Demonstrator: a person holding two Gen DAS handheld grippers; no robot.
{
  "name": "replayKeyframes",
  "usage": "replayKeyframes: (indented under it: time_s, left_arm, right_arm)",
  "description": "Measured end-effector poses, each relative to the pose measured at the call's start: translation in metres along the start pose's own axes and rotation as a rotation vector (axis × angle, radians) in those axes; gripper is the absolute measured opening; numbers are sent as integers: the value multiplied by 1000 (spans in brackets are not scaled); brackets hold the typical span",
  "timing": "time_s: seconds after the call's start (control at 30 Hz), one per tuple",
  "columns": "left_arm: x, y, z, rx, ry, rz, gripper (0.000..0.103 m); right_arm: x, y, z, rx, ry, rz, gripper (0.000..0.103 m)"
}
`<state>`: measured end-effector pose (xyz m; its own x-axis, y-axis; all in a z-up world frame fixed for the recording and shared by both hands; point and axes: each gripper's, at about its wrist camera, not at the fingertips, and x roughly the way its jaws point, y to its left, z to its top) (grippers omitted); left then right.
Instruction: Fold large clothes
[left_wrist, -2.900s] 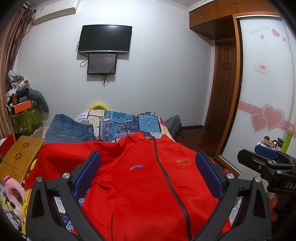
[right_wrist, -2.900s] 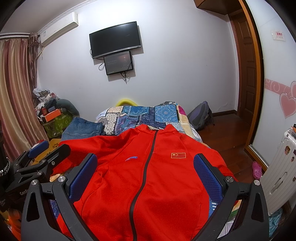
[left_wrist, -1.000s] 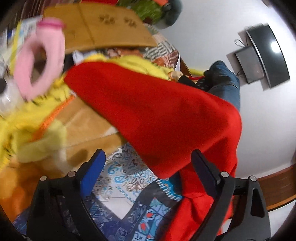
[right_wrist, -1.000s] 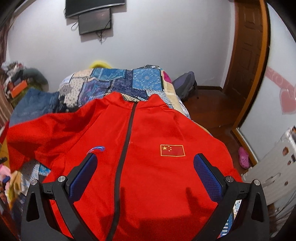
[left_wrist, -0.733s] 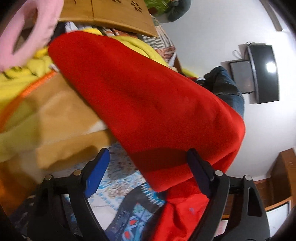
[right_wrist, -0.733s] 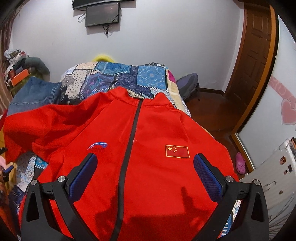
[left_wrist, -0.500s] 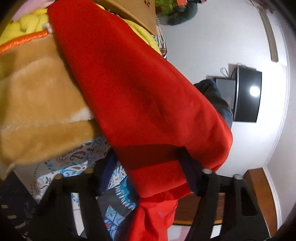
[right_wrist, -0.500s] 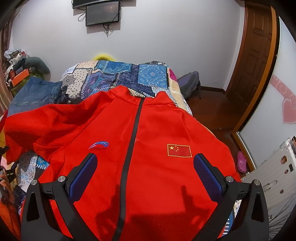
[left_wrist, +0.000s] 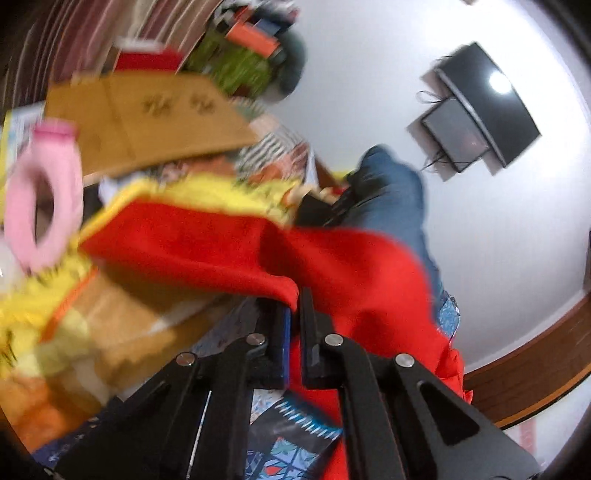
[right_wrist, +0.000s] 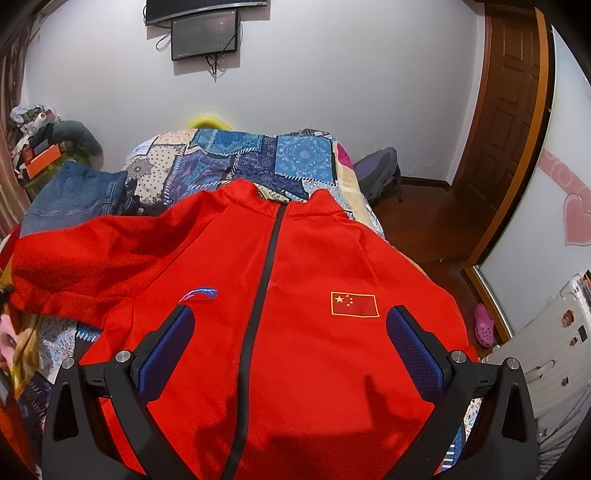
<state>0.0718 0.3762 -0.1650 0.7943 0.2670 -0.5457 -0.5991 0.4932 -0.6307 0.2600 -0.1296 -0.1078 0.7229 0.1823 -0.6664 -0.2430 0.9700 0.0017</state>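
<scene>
The red jacket (right_wrist: 295, 314) is spread front-up on the bed (right_wrist: 258, 158). Its sleeve (left_wrist: 221, 251) is pinched between the clenched left gripper (left_wrist: 293, 317), presumably for folding inward; the right gripper (right_wrist: 290, 354) is held released above the chest, 1 pad either side of the zip.

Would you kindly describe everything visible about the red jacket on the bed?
The red jacket lies face up on the patchwork bedspread, zipped shut along a dark front zipper, collar toward the wall. It looks like smooth sports fabric, with a blue logo on one chest and a small flag patch on the other. One sleeve stretches sideways toward the jeans; the left gripper is shut on that sleeve's edge. The right gripper hovers open above the chest.
</scene>
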Motion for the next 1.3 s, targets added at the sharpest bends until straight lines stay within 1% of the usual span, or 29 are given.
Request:
replayKeyframes:
  time_s: [0.07, 0.1, 0.13, 0.23, 0.33, 0.43, 0.47, 0.5, 0.6, 0.67, 0.7, 0.77, 0.8, 0.83, 0.9, 1.0, 1.07, 1.13, 1.23, 1.3]
  left_arm:
    - [-16, -27, 5, 81, -43, -3, 2]
    - [-22, -43, 6, 125, -56, -17, 2]
    - [-24, -51, 10, 155, -65, -33, 2]
    - [-42, -98, 16, 271, -113, -109, 2]
    - [-50, -147, 16, 350, -115, -184, 2]
    - [-52, -194, 5, 430, -98, -265, 2]
    - [-53, -207, 0, 454, -92, -281, 2]
    - [-50, -227, -9, 494, -74, -306, 2]
    - [-42, -267, -29, 563, -16, -361, 2]
    - [-32, -288, -47, 598, 34, -380, 2]
    - [-24, -303, -60, 623, 80, -397, 2]
    - [-14, -318, -82, 666, 141, -417, 2]
    - [-6, -331, -98, 711, 179, -424, 2]
    - [-4, -337, -108, 738, 197, -426, 2]
    - [5, -355, -140, 823, 260, -439, 2]
    - [16, -376, -179, 922, 354, -461, 2]
    - [20, -378, -207, 966, 413, -472, 2]
    - [29, -378, -235, 1006, 498, -475, 2]
    - [38, -370, -268, 1058, 601, -462, 2]
    - [42, -363, -286, 1093, 657, -449, 2]
  right_arm:
    - [-2, -3, 1, 6, -10, 6, 103]
    - [-2, -4, 2, 7, -14, 8, 103]
    - [-2, -6, 4, 8, -22, 10, 103]
    - [-4, -10, 7, 4, -38, 16, 103]
    - [-6, -17, 13, -4, -64, 30, 103]
    - [-9, -23, 18, 4, -79, 52, 103]
    - [-10, -26, 19, 7, -82, 63, 103]
    - [-10, -29, 21, 9, -84, 75, 103]
    - [-11, -35, 23, 5, -90, 91, 103]
    - [-10, -38, 24, -6, -88, 97, 103]
    - [-10, -41, 25, -12, -88, 90, 103]
    - [-11, -46, 26, -15, -92, 72, 103]
    - [-11, -51, 27, -15, -96, 66, 103]
    - [-11, -54, 27, -13, -98, 60, 103]
    - [-12, -61, 26, -7, -98, 57, 103]
    - [-11, -70, 22, 4, -89, 51, 103]
    - [-9, -75, 19, 8, -80, 44, 103]
    - [-6, -80, 16, 11, -66, 33, 103]
    - [-4, -84, 12, 12, -48, 24, 103]
    - [-3, -87, 10, 9, -41, 16, 103]
